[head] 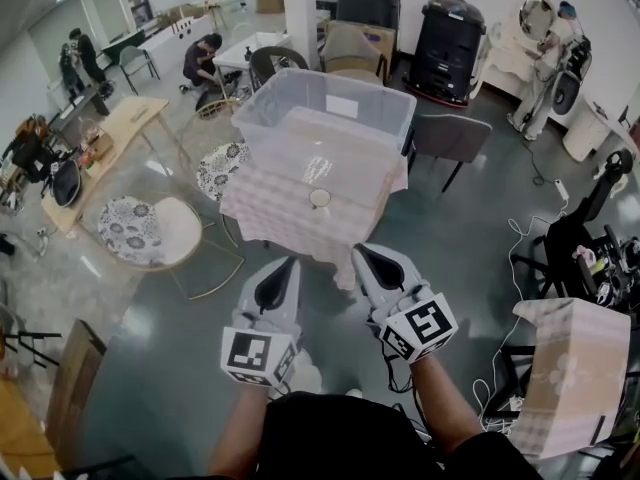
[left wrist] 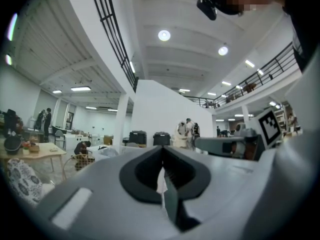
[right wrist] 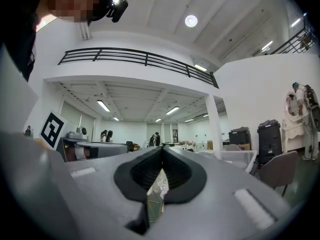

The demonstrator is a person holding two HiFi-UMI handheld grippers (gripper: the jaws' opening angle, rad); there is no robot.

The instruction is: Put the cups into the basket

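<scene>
**Containers.** Centre of the head view: a small worktop (head: pixel 268 213) under a checked cloth. A clear basket (head: pixel 258 118) sits on it, open-topped, taking up the far part of the top. A pale rounded shape shows low through the basket's front wall; I can't tell what it is. One cup (head: pixel 320 198) stands upright on the cloth, outside the basket, just beside its front wall and about mid-width. Back right, on the floor: black bins (head: pixel 450 33) with their lids down, contents unseen. Near right: a box (head: pixel 565 378) draped in the same checked cloth.

**Writing.** There is a white label (head: pixel 342 106) on the basket's far wall; nothing on it is legible. The left cube (head: pixel 258 356) and right cube (head: pixel 420 326) carry black-and-white square markers, patterns only, no words.

**Hands.**
- The left hand-held gripper (head: pixel 285 268) is held level and points at the worktop, just short of its near edge. Its jaws are together with nothing between them; its own view shows the tips meeting.
- The right hand-held gripper (head: pixel 365 256) is alongside, close to the left one and a touch further forward. It is also level, and its jaws are together and empty.
- Both forearms reach in from the bottom edge.
- The cup lies ahead, roughly between the two grippers' lines, and touches neither.
</scene>
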